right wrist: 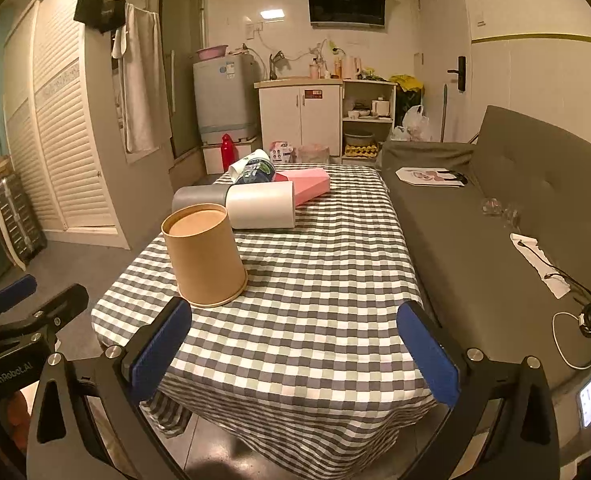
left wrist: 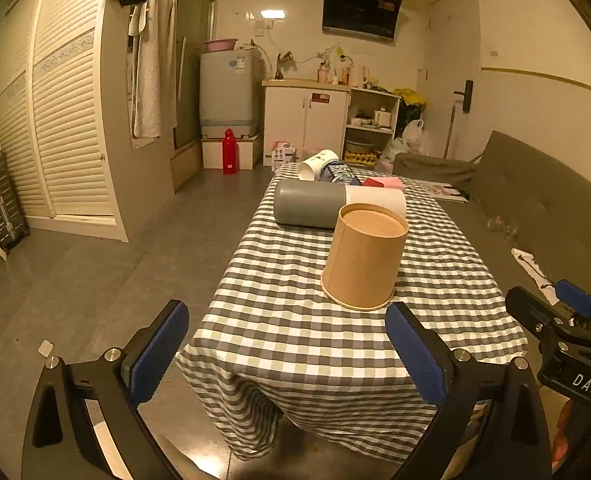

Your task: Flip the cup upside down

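- The tan paper cup (left wrist: pixel 364 256) stands mouth-down on the surface covered by a grey-and-white checked cloth (left wrist: pixel 295 320), its wide rolled rim flat against the cloth and its recessed base facing up. Judged from that pose, the flip looks done; nothing seems left but to draw the tools away.
- The cup sits near the near end of the surface, towards its left side in the right wrist view (right wrist: pixel 204 256), well short of the edge. It looks upright and steady, with no tilt that I can make out.
- It is plain brown card, tapering from the broad rim to a narrower base, with no dents or creases visible.
- The left gripper (left wrist: pixel 287 354) hangs just in front of the cup with its blue-padded jaws spread wide and nothing between them; the right-hand pad is close to the rim but apart from it.
- The right gripper (right wrist: pixel 295 350) is to the right of the cup, jaws equally wide apart and empty.
- Just behind the cup lies a grey-and-white cylinder (left wrist: pixel 335 202) on its side, with a pink box (right wrist: pixel 307 184) and a printed white cup (left wrist: pixel 319 162) farther back.
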`<action>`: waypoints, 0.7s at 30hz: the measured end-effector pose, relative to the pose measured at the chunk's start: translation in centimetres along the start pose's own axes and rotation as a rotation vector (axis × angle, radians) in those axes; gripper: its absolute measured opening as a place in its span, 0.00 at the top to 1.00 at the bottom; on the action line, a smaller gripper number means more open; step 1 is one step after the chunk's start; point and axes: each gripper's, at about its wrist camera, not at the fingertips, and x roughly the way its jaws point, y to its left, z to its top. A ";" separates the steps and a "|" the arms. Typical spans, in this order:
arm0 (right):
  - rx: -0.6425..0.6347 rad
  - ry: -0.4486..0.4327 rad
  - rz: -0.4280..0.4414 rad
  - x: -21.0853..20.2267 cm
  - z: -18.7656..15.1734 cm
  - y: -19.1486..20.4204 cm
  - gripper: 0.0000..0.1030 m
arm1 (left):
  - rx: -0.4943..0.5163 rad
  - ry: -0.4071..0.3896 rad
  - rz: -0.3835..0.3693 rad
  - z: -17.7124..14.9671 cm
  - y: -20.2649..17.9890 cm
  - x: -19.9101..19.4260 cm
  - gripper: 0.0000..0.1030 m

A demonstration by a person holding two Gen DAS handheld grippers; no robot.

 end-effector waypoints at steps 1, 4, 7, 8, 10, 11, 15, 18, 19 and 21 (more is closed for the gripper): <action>-0.001 0.001 -0.001 0.0 0.0 0.0 0.00 | 0.001 -0.002 0.013 0.0 0.0 0.0 0.01; -0.003 0.006 -0.004 0.1 -0.1 0.0 0.00 | 0.004 -0.010 0.021 0.0 0.1 -0.2 0.00; -0.004 0.008 -0.004 0.2 -0.1 0.0 0.00 | 0.007 -0.013 0.029 0.0 0.0 -0.3 0.00; -0.005 0.007 -0.006 0.2 -0.1 0.0 0.00 | 0.009 -0.012 0.033 0.0 0.0 -0.2 0.00; -0.006 0.011 -0.005 0.3 -0.1 0.0 0.00 | 0.012 -0.008 0.035 0.1 0.0 -0.2 0.00; -0.008 0.013 -0.006 0.3 -0.1 0.0 0.00 | 0.011 -0.010 0.034 0.1 0.0 -0.2 0.00; -0.017 0.015 -0.010 0.4 -0.2 0.1 0.00 | 0.011 -0.020 0.045 0.0 0.0 -0.3 0.00; -0.021 0.015 -0.010 0.4 -0.2 0.2 0.00 | 0.011 -0.017 0.043 0.0 0.1 -0.3 0.00; -0.022 0.016 -0.010 0.4 -0.2 0.2 0.00 | 0.011 -0.016 0.042 0.0 0.1 -0.3 0.00; -0.023 0.017 -0.010 0.4 -0.2 0.3 0.00 | 0.011 -0.018 0.041 0.0 0.1 -0.3 0.00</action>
